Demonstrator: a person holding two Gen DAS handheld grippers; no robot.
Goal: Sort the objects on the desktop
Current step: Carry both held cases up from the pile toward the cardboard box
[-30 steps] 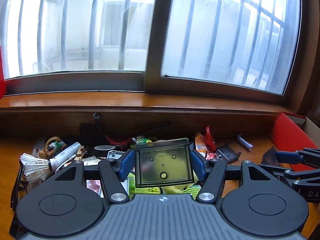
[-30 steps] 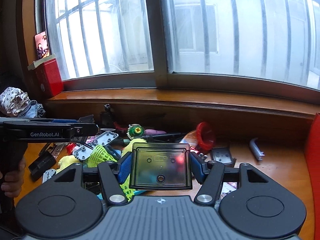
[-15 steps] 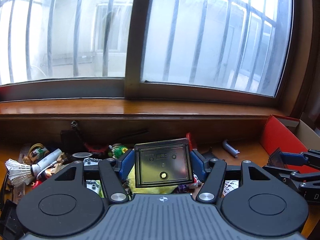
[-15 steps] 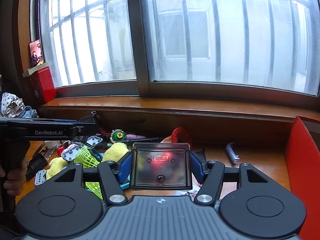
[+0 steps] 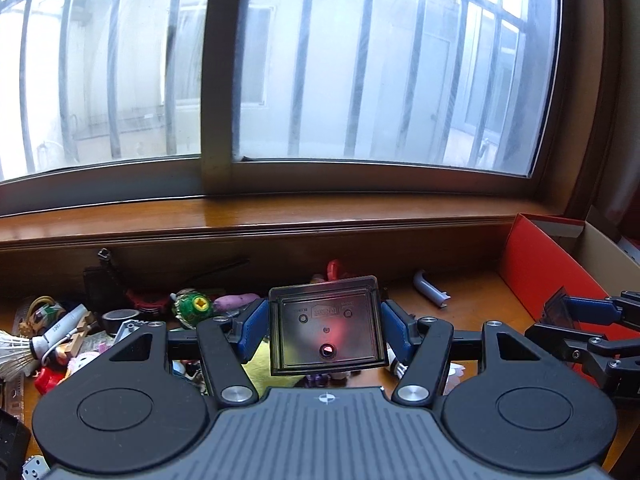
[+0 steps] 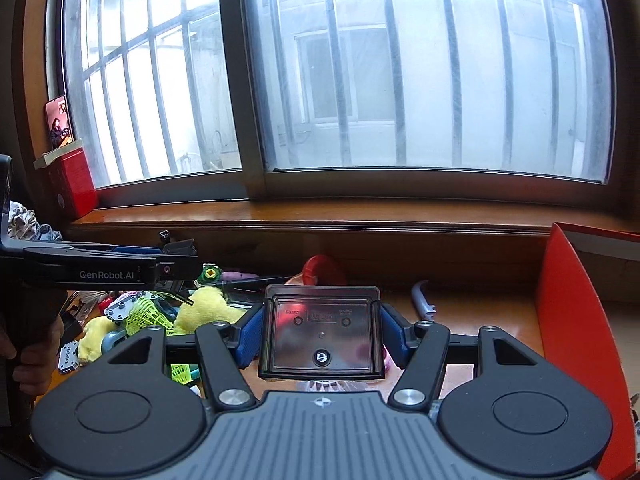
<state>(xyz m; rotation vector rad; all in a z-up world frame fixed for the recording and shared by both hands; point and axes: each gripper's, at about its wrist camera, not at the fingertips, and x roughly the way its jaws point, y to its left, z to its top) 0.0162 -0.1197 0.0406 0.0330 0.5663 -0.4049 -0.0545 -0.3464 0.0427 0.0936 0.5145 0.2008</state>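
Each gripper had its blue fingers closed on a dark plastic tray, approx. half open, pads pressed on the tray's two side walls. The left gripper (image 5: 325, 330) held one tray (image 5: 325, 330) tilted, underside facing the camera; the right gripper (image 6: 319, 330) held a second tray (image 6: 319, 330) the same way, its long axis across the fingers.

The red box (image 6: 576, 320) stood to the right of both, open top showing in the left view. The right hand was nearer, its box wall just beside the fingers; the left sat further left, w/ the other gripper between it and the box.

The clutter pile (image 5: 120, 320) lay left and below on the counter (image 6: 472, 312). Counter between tray and box was mostly bare bar a grey clip (image 6: 422, 298), so a rightward move looked open. The box's near wall was the edge to clear, prob. needing some lift.
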